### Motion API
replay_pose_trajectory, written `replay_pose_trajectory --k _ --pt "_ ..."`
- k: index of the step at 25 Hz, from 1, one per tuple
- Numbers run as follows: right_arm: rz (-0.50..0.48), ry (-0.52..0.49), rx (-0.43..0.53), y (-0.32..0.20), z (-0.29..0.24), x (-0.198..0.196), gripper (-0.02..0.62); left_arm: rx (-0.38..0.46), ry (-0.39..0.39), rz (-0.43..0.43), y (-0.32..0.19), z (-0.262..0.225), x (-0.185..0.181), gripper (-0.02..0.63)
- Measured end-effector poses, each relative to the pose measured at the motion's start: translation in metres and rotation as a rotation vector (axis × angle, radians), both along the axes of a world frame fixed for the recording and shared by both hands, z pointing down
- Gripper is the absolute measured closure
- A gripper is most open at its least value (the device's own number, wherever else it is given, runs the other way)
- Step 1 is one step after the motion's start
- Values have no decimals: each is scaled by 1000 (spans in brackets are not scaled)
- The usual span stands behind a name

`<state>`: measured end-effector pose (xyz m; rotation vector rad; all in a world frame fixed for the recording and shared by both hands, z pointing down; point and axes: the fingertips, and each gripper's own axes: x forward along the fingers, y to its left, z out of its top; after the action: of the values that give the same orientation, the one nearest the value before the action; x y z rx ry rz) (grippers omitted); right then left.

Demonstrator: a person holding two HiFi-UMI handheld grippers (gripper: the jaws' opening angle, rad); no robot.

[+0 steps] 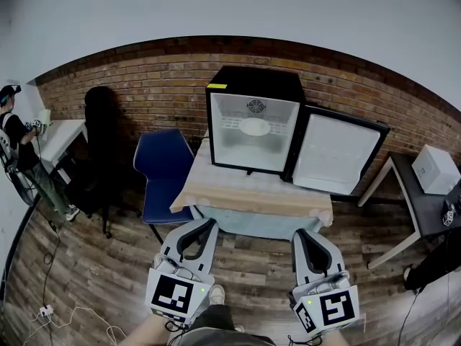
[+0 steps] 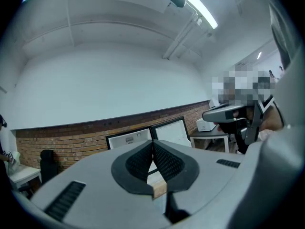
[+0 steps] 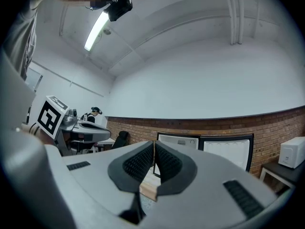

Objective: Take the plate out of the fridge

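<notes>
Lab-like workroom, brick wall (image 1: 144,78), plank floor (image 1: 94,265), mini fridge (image 1: 256,81) on a small table (image 1: 245,189), side desk (image 1: 61,132), blue chair (image 1: 164,168), loose floor cables (image 1: 72,314), ceiling strip light (image 2: 202,11)

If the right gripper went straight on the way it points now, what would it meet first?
Probably the near edge of the wooden table, directly ahead of the shut right gripper. If it clears the tabletop, the fridge beside its open door comes next; height is unclear.

Rough brick wall (image 1: 155,85), glossy black fridge (image 1: 259,78), pale bare wood table (image 1: 245,189), worn wood-plank floor (image 1: 101,280), matt blue chair (image 1: 164,168)
</notes>
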<state>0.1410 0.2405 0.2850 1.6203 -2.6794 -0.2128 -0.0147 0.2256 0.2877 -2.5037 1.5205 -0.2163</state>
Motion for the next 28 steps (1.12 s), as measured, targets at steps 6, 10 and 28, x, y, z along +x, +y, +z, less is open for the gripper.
replay_pose_trajectory --k 6,10,28 --pt "3 1 6 -13 5 1 565 29 -19 17 -12 3 5 588" --pt "2 13 2 -25 12 -2 565 16 -12 24 -25 10 6 588" --pt "8 22 -48 -141 37 -13 565 -11 -13 40 -143 27 0 588"
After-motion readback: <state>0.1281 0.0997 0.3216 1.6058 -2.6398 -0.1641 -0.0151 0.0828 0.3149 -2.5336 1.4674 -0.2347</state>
